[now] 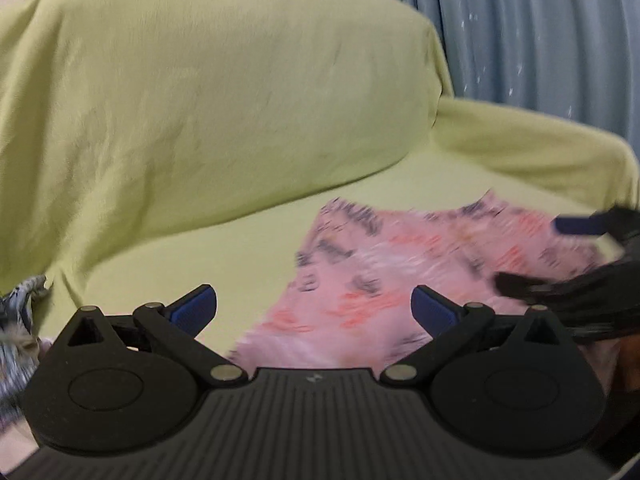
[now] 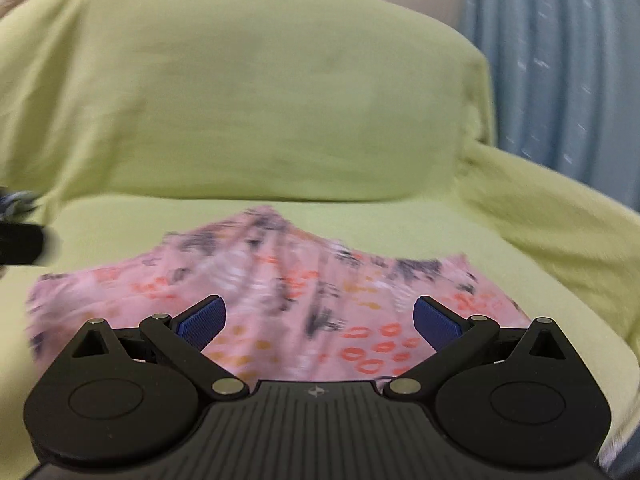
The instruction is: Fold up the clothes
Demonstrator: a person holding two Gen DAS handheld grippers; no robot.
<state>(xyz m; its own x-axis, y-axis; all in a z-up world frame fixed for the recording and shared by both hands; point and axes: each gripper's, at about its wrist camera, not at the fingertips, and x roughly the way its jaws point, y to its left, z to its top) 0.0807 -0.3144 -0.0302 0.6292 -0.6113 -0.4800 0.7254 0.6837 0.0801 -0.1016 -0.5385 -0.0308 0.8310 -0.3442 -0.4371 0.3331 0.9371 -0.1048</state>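
— Two tools are what we meet first, nearest the lenses. Our left tool [image 1: 314, 310] has its blue pads set wide apart with nothing between them, and it hovers level above the near left edge of the pink patterned garment [image 1: 400, 276].

— And we see the same on our other side: the right tool [image 2: 320, 320] is spread just as wide, gripping nothing, pointing straight along the seat toward the backrest, with the garment [image 2: 280, 300] directly under and ahead of its fingers.

— From the left wrist view we also catch the right tool [image 1: 580, 264] side-on at the right edge, dark and blurred, over the garment's right part. We cannot tell whether it touches the cloth.

— Further out, the garment lies spread on the seat of the sofa [image 2: 280, 100], which is draped in a yellow-green cover. Its far edge rises to a peak in the middle in the right wrist view; everything is smeared by motion.

— At the left of the seat we see a crumpled striped cloth [image 1: 20, 320], well apart from the pink one.

— Beyond, the cushioned backrest, the armrest to the right, and behind that a blue-grey curtain [image 1: 540, 40].
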